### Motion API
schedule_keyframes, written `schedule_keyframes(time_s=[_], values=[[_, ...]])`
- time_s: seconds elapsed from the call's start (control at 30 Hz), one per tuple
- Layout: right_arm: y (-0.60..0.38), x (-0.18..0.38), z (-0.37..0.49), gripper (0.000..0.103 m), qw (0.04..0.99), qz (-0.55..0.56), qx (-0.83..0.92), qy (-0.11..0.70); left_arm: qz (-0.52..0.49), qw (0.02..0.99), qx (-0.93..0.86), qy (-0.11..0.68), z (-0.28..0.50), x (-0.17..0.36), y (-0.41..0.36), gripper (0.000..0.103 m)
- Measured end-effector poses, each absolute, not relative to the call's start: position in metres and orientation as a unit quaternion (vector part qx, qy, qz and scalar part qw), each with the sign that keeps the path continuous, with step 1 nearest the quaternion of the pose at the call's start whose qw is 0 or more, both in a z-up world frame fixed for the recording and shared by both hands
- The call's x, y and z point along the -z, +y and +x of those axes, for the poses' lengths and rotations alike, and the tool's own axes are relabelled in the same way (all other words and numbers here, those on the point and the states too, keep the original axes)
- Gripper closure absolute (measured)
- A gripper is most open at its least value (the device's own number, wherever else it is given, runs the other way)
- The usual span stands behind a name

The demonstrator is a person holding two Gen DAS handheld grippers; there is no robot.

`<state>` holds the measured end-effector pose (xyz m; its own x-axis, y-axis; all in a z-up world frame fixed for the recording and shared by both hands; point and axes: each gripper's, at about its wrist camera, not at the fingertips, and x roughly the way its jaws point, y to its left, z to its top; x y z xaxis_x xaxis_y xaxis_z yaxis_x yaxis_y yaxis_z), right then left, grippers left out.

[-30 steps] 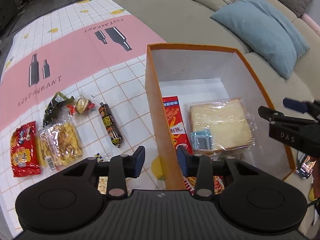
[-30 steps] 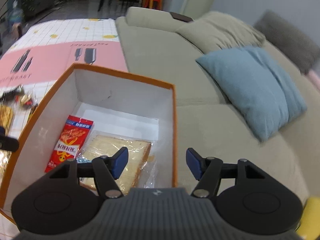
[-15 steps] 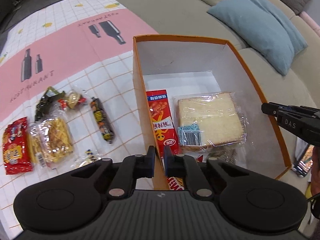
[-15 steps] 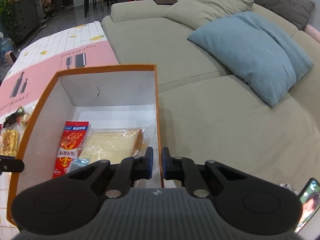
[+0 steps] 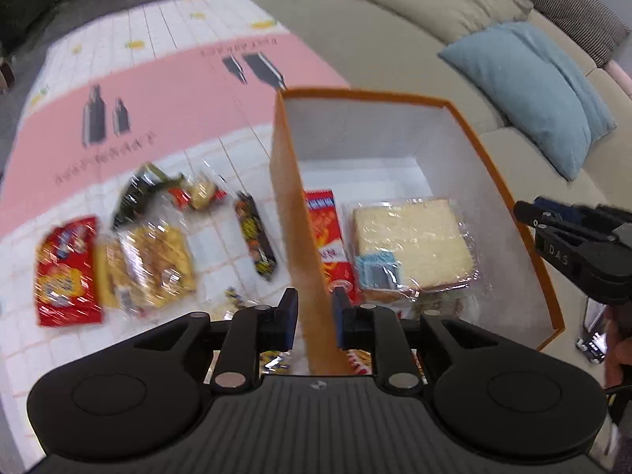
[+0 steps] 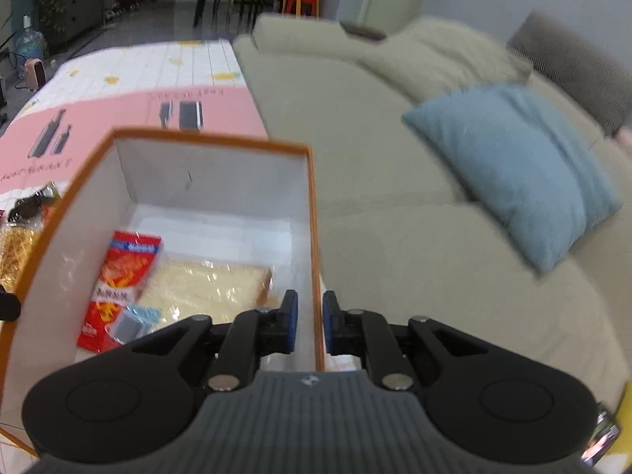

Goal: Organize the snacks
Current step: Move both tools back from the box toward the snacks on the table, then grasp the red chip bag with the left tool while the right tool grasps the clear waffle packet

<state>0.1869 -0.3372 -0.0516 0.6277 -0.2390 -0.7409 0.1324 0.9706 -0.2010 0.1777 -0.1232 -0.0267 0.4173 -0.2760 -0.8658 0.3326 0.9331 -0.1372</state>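
Note:
An orange box (image 5: 290,213) with white inside holds a red snack packet (image 5: 326,229) and a wrapped slice of bread (image 5: 410,245). My left gripper (image 5: 314,312) is shut on the box's left wall. My right gripper (image 6: 309,322) is shut on the box's right wall (image 6: 312,237); it also shows at the right of the left wrist view (image 5: 572,245). The packet (image 6: 126,272) and bread (image 6: 205,288) show in the right wrist view. Loose snacks lie left of the box: a red bag (image 5: 65,272), a clear bag of yellow sticks (image 5: 154,264), a dark sausage stick (image 5: 256,245).
The box stands on a pink and white tiled cloth (image 5: 158,91). A beige sofa (image 6: 395,205) with a blue cushion (image 6: 513,181) lies right of the box. A phone (image 5: 592,345) lies at the lower right.
Both grippers went from open to shut, each closing on a side wall of the box. The views have shifted and blurred, so the box and grippers are moving.

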Motion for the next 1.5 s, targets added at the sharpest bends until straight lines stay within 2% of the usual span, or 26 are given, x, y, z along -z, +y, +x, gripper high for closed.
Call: schedule_keyframes(time_s=[0.03, 0.07, 0.2, 0.33, 0.4, 0.53, 0.67, 0.8, 1.13, 1.27, 1.4, 1.5], values=[[-0.331, 0.045, 0.183, 0.074, 0.905, -0.070, 0.102, 0.407, 0.035, 0.847, 0.177, 0.499, 0.175, 0.022, -0.120, 0.078], [-0.326, 0.039, 0.180, 0.072, 0.910, -0.073, 0.098, 0.396, 0.042, 0.853, 0.173, 0.491, 0.172, 0.018, -0.115, 0.072], [-0.294, 0.015, 0.164, 0.068, 0.931, -0.059, 0.063, 0.355, 0.042, 0.869, 0.166, 0.464, 0.160, 0.003, -0.084, 0.065], [-0.256, 0.002, 0.147, 0.066, 0.946, -0.026, 0.012, 0.323, 0.054, 0.878, 0.154, 0.450, 0.149, -0.003, -0.052, 0.053], [-0.234, 0.001, 0.139, 0.065, 0.950, -0.015, -0.015, 0.313, 0.066, 0.880, 0.146, 0.446, 0.142, -0.001, -0.038, 0.052], [-0.193, 0.006, 0.126, 0.050, 0.949, 0.002, -0.060, 0.309, 0.071, 0.880, 0.135, 0.449, 0.132, 0.011, -0.009, 0.052], [-0.153, 0.023, 0.120, 0.049, 0.936, 0.011, -0.092, 0.340, 0.067, 0.875, 0.121, 0.463, 0.128, 0.030, 0.019, 0.051], [-0.120, 0.044, 0.120, 0.038, 0.924, -0.015, -0.105, 0.367, 0.059, 0.873, 0.089, 0.476, 0.129, 0.047, 0.045, 0.051], [-0.098, 0.097, 0.159, 0.035, 0.899, -0.033, -0.090, 0.427, 0.026, 0.879, 0.070, 0.471, 0.160, 0.077, 0.076, 0.050], [-0.088, 0.107, 0.181, 0.035, 0.899, -0.019, -0.097, 0.427, -0.002, 0.881, 0.060, 0.470, 0.183, 0.084, 0.086, 0.043], [-0.078, 0.113, 0.208, 0.018, 0.904, -0.008, -0.100, 0.415, -0.026, 0.882, 0.059, 0.467, 0.207, 0.091, 0.089, 0.041], [-0.071, 0.119, 0.226, 0.012, 0.909, -0.010, -0.093, 0.405, -0.036, 0.878, 0.056, 0.474, 0.227, 0.100, 0.090, 0.036]])
